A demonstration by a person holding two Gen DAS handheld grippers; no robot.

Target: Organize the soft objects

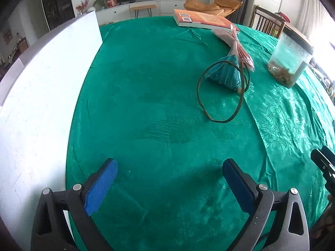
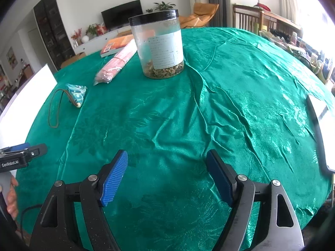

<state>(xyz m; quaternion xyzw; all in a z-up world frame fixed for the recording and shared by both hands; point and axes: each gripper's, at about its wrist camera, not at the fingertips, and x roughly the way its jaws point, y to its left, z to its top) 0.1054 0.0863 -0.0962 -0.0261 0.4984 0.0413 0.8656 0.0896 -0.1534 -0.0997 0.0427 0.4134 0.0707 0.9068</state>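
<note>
Left wrist view has the left gripper spread wide and empty, angled steeply down over bare green tablecloth, with the small teal pouch and its brown cord loop ahead and to the right of the tongs. The right gripper is likewise wide and empty, tilted down, the pouch far off to its left. That pouch looks light, soft and squashy; I judge pinching its body safer than the limp cord.

Bare green cloth ahead; jar blocks the far side.
</note>
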